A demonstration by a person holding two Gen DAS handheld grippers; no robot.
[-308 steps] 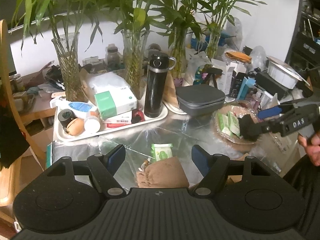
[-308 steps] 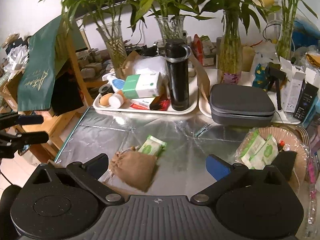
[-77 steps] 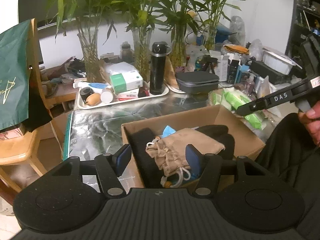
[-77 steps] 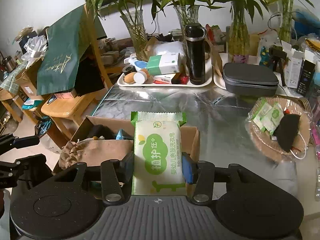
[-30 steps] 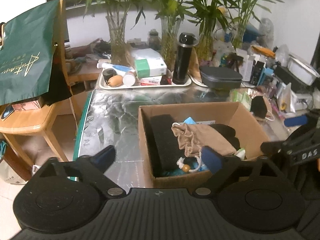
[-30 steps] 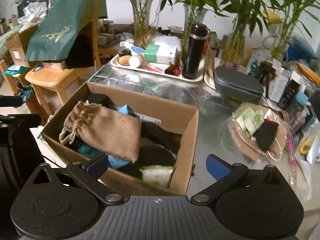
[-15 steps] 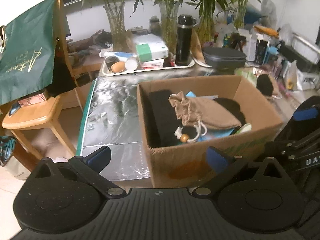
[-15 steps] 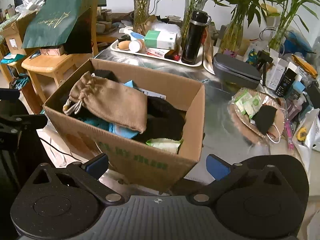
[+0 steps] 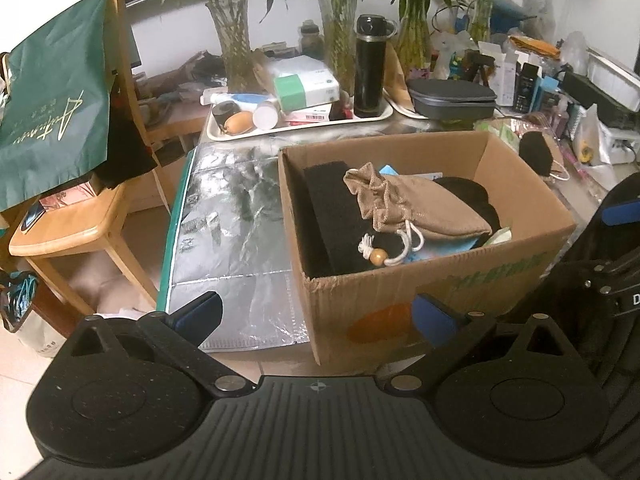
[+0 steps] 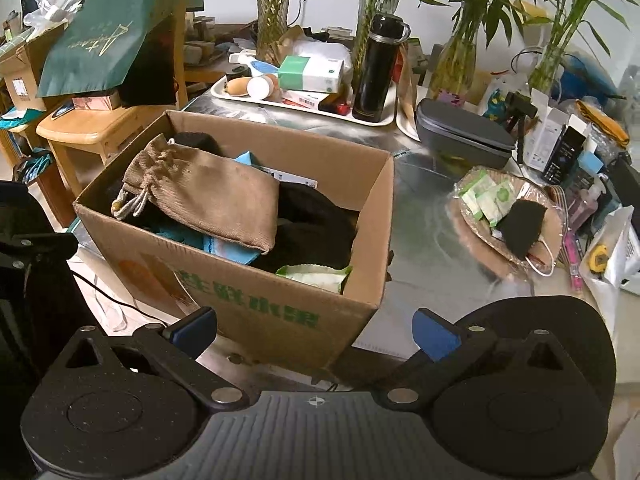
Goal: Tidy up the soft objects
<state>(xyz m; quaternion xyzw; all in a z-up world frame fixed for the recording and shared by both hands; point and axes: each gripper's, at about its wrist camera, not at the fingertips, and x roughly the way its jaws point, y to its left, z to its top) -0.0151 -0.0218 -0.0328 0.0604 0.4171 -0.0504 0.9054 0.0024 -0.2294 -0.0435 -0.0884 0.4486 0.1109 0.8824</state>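
An open cardboard box (image 9: 432, 292) (image 10: 256, 300) stands at the near edge of the foil-covered table (image 9: 236, 216). Inside it a tan drawstring pouch (image 9: 416, 204) (image 10: 208, 196) lies on top of black foam (image 9: 332, 208), dark cloth and something blue. A green-and-white wipes pack (image 10: 316, 274) lies in the box's near right corner. My left gripper (image 9: 316, 314) is open and empty, in front of the box. My right gripper (image 10: 314, 330) is open and empty too, near the box's front wall.
A white tray (image 9: 296, 128) with a tissue box, bottles and a black flask (image 9: 370, 74) sits at the back, beside a grey case (image 9: 452, 98). A woven basket (image 10: 508, 216) holds wipes packs and a black mask. A wooden chair (image 9: 76, 216) with a green bag stands left.
Both grippers have drawn back and down from the box, so its front wall now shows. The pouch and the wipes pack stay in the box, and both grippers stay open.
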